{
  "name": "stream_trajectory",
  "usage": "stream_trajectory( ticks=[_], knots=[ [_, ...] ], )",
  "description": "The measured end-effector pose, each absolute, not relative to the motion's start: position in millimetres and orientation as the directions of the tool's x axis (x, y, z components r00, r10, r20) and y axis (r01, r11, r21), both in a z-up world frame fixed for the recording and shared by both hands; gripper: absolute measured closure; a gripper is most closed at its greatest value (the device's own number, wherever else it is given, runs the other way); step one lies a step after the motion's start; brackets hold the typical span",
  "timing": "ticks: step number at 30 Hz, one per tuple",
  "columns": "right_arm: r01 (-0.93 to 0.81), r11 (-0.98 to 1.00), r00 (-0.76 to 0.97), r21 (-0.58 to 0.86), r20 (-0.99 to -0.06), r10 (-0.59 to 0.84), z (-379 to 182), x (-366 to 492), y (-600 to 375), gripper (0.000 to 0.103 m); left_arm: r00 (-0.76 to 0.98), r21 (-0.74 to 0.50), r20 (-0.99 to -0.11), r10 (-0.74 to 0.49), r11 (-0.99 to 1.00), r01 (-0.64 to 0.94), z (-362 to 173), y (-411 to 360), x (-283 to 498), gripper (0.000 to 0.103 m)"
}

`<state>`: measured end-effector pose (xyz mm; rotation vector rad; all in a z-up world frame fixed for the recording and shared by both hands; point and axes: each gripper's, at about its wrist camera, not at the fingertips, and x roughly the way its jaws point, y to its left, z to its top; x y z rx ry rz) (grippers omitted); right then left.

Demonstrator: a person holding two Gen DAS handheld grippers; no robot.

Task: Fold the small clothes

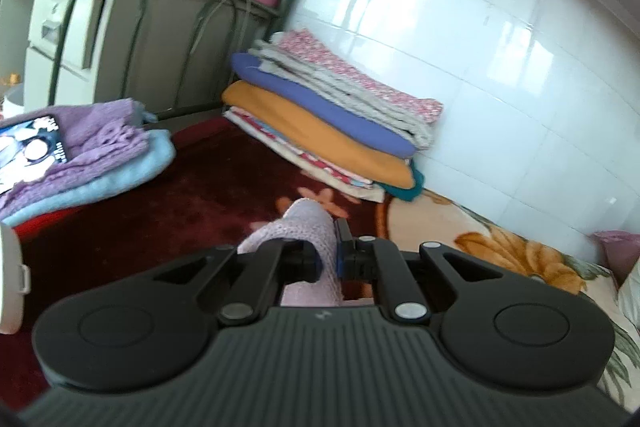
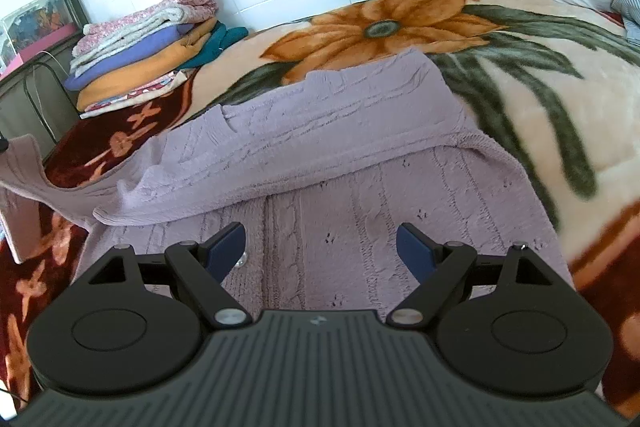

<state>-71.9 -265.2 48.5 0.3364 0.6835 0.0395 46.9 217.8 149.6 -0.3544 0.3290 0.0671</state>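
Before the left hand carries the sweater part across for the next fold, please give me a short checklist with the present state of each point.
1. Left gripper shut on the lilac sweater: ok, knit is pinched between its fingers.
2. Right gripper free: ok, fingers stand wide apart above the knit, holding nothing.
3. Sweater body flat on the floral blanket: ok in the near part.
4. Folded-over upper part smooth: not ok, it lies rumpled and slanted.
5. Stack of folded clothes apart from the sweater: ok.
6. Which part of the sweater the left gripper holds: cannot tell.
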Motion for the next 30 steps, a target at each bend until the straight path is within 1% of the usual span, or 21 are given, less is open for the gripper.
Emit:
stream_trajectory(
  ticks=[9,16,19,24,30],
  knots=[
    [0.072,0.936,0.789,0.344,-0.594,0.158,53,-78,-289,0.015,0.948,-0.267,-0.317,-0.043,0.963,-0.045,167,152,53,0.093],
    [0.073,0.923,0.803,0.377,-0.572,0.170,50,-78,-308,0.015,0.931,-0.234,-0.348,-0.110,0.972,0.027,154,91,63,0.093],
    [0.076,0.920,0.804,0.384,-0.569,0.171,48,-78,-313,0.015,0.916,-0.214,-0.374,-0.145,0.975,0.067,140,62,67,0.093],
    [0.084,0.917,0.802,0.390,-0.573,0.170,40,-78,-322,0.015,0.872,-0.182,-0.449,-0.196,0.975,0.125,108,21,77,0.093],
    [0.103,0.910,0.790,0.401,-0.589,0.170,30,-77,-329,0.015,0.806,-0.178,-0.544,-0.233,0.971,0.161,70,-6,87,0.093]
  ],
)
